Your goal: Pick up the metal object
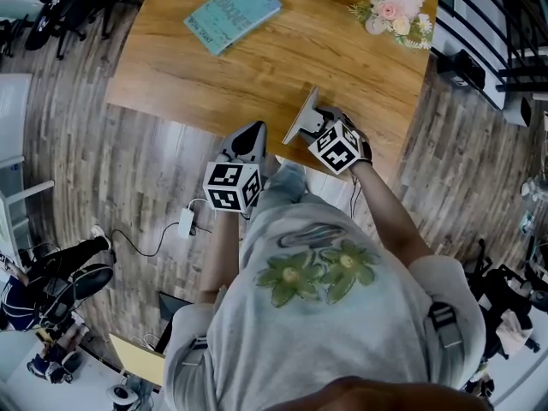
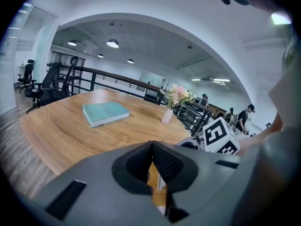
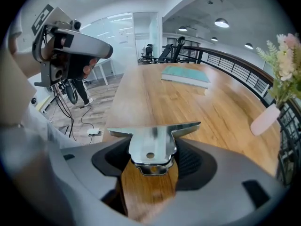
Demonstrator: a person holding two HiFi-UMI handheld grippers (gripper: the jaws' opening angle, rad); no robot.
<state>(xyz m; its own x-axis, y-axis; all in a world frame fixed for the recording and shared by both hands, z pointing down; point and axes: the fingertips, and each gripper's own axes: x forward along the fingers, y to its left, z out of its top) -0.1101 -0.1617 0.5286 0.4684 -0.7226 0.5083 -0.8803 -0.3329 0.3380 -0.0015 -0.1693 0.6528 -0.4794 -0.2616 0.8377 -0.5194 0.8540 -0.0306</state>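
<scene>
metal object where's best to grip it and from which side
Grip the narrow stem with the hole, coming from the near edge of the table, wide flared end pointing away. The right gripper already pinches the metal object there; the wings overhanging its jaws should keep it from slipping through.

Wooden table [image 1: 300,50], apparently plank floor [image 1: 94,161]

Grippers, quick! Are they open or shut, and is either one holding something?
Left gripper: shut, nothing between its jaws.
Right gripper: shut on the metal object.
</scene>
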